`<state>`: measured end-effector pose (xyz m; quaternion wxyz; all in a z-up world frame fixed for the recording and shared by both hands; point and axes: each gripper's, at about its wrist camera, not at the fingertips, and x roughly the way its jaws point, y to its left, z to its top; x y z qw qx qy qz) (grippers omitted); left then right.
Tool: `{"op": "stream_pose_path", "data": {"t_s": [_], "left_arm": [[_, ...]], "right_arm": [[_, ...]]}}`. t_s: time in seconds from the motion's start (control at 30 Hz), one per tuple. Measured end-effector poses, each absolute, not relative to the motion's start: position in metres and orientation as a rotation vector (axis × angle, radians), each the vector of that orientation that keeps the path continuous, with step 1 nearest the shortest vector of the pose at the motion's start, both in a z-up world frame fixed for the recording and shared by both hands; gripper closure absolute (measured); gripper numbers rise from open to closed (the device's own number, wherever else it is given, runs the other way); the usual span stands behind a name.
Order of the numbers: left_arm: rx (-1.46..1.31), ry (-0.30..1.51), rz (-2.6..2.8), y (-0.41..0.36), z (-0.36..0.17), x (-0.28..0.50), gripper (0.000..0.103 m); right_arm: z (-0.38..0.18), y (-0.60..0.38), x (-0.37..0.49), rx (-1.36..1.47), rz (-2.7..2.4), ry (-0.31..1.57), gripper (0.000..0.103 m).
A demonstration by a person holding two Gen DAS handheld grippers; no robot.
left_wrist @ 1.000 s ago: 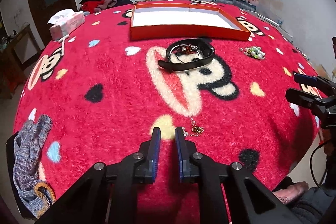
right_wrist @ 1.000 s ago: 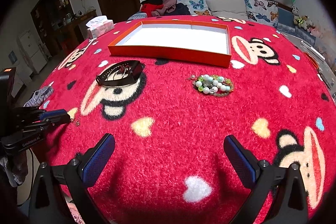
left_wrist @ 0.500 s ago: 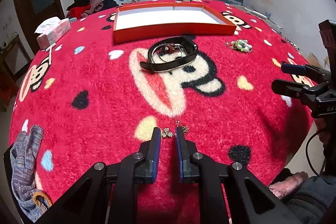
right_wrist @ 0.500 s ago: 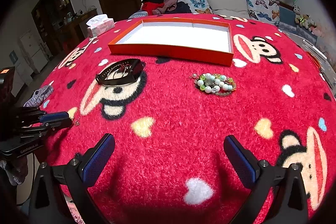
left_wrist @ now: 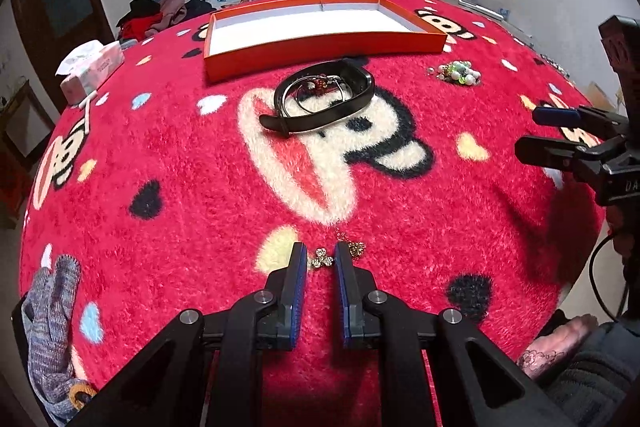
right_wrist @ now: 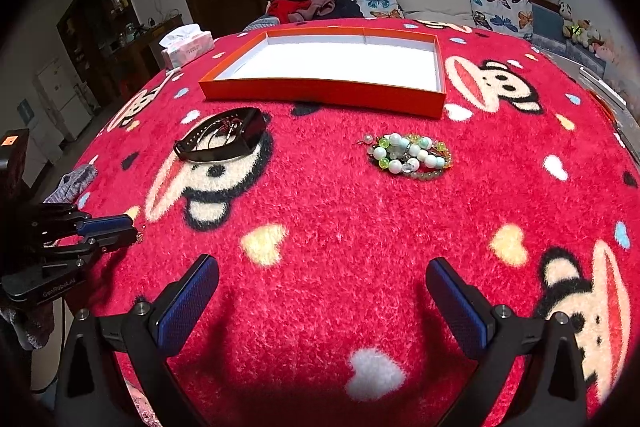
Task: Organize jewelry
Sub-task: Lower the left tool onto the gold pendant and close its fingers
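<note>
Left wrist: left gripper point(left_wrist: 321, 261) straddles gold necklace point(left_wrist: 323, 260); right gripper point(right_wrist: 320, 289) wide

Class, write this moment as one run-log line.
left gripper: narrow, astride gold chain, not clamped | right gripper: open, idle | orange tray: holds no jewelry

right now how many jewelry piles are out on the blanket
3: the gold chain between the left tongs, the black band holding rings, and the beads. The orange tray is empty.
</note>
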<state>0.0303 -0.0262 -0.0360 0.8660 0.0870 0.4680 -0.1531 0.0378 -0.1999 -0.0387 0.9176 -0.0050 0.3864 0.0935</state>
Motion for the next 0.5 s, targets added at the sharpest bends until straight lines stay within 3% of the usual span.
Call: {"op": "stream_pose_path", "data": {"t_s": [0.5], "left_arm": [[0.077, 0.935, -0.303, -0.005, -0.012, 0.027, 0.091]], "right_arm": [[-0.037, -0.214, 0.044, 0.012, 0.199, 0.791, 0.000]]}}
